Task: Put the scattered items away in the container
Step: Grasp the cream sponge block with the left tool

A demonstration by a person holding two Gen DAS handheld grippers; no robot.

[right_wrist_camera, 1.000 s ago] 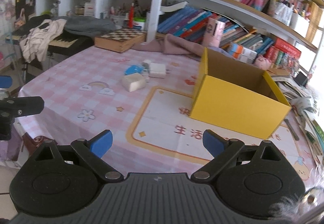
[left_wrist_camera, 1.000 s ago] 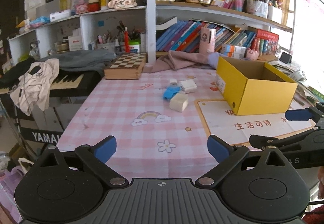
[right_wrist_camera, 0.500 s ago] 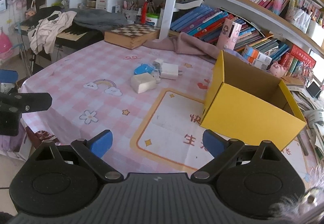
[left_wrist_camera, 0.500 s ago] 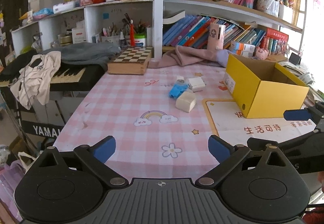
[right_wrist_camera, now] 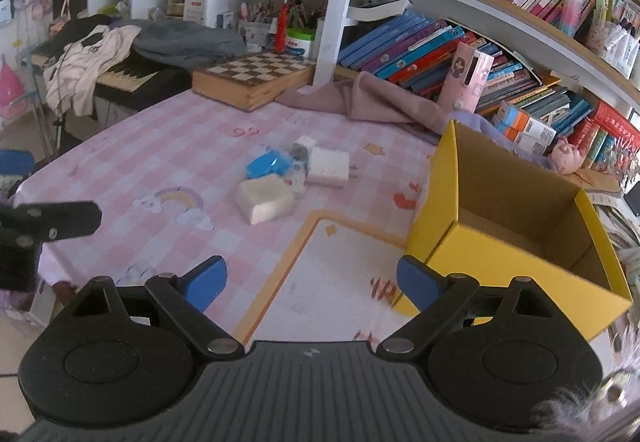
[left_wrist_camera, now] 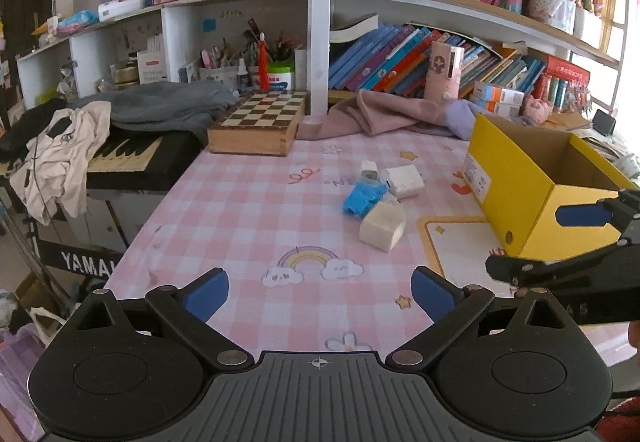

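At ten o'clock from the yellow box (right_wrist_camera: 516, 242), the cream block (right_wrist_camera: 266, 198) looks light and stiff; grip its flat sides. Left gripper (left_wrist_camera: 320, 288) spread wide, empty; right gripper (right_wrist_camera: 312, 280) narrowing, empty.

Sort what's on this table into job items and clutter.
Job: yellow box; cream block; blue item; white adapter; small white piece.
Clutter: chessboard box; pink cloth; keyboard.

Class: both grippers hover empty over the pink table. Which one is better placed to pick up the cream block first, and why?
Probably the left gripper: the cream block lies almost straight ahead of its open jaws. The right gripper faces the yellow box.
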